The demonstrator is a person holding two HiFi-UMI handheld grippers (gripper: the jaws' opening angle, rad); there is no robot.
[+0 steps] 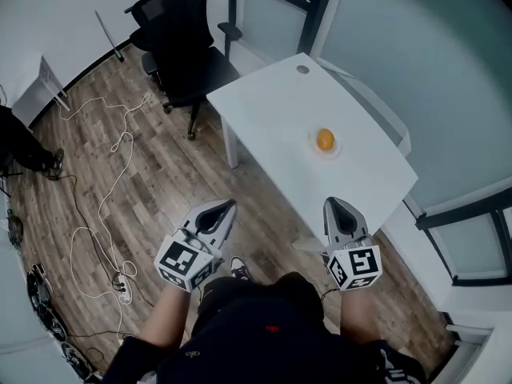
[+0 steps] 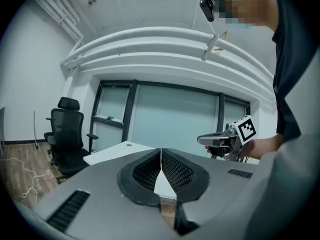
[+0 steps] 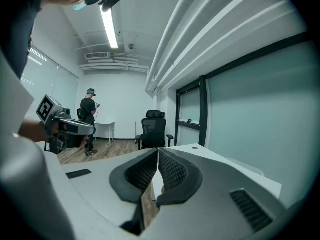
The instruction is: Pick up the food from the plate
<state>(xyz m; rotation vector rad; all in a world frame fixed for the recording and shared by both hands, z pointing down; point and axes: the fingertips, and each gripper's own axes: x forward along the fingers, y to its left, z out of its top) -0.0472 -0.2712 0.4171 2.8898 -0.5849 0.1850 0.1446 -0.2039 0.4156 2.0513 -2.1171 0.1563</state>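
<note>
An orange piece of food (image 1: pixel 325 139) is seen on a small white plate (image 1: pixel 313 149). The plate is set on the white desk (image 1: pixel 272 102), in the half nearer the person, between the two long edges. The left tool (image 1: pixel 226 206) is held over the wood floor (image 1: pixel 160 174), off the desk's long side edge. Its jaws are pressed together and nothing is held. The right tool (image 1: pixel 334 205) is held by the desk's near corner, its jaws closed tight too, with nothing in them. Both tools are kept well apart from the plate. Black-and-white square patterns are printed on each tool's cube (image 1: pixel 186 261). A black chair (image 1: pixel 180 42) is parked by the desk's far end.
</note>
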